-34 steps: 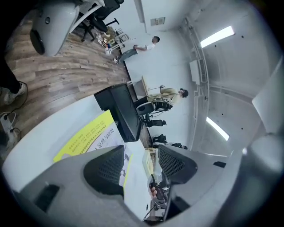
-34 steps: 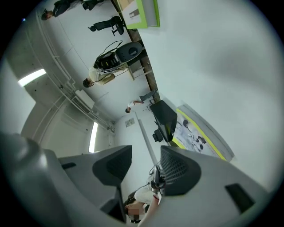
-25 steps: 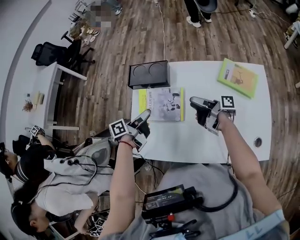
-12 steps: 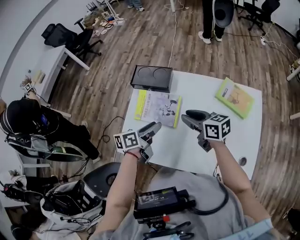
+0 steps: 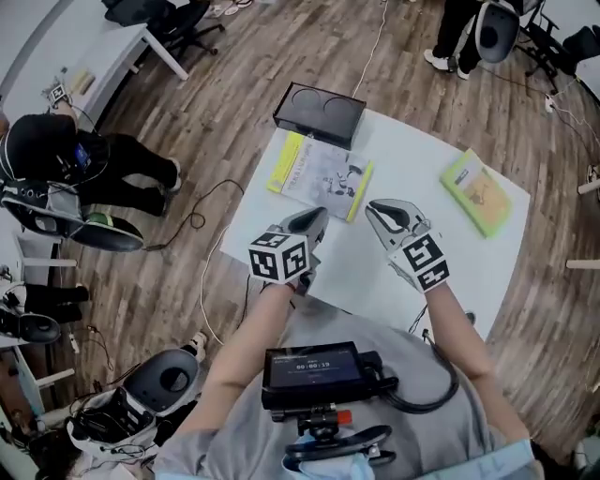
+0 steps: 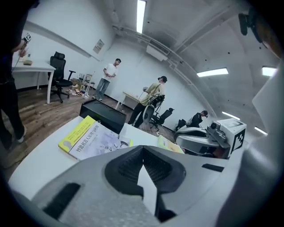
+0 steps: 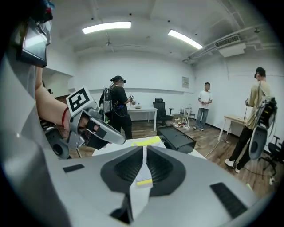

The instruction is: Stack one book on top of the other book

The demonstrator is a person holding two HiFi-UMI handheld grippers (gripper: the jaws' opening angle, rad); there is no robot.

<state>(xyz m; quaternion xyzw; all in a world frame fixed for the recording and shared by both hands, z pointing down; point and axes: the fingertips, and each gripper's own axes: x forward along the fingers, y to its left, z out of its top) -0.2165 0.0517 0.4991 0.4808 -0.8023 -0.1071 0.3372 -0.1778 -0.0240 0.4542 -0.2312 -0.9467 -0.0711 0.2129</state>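
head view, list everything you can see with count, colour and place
white rectangular table: one, white, centre, on brown wood floor
yellow-and-grey paperback book: one, flat on the table's far left part
green paperback book: one, flat on the far right part, apart from the other book
black box with two round recesses: one, at the table's far left corner
seated person: one, dark clothes, left edge
standing person: one, dark trousers, top edge
black screen unit: one, on the wearer's chest
left claw: grey, just closed, shut, empty, above the table
right claw: grey, just closed, shut, empty, beside it
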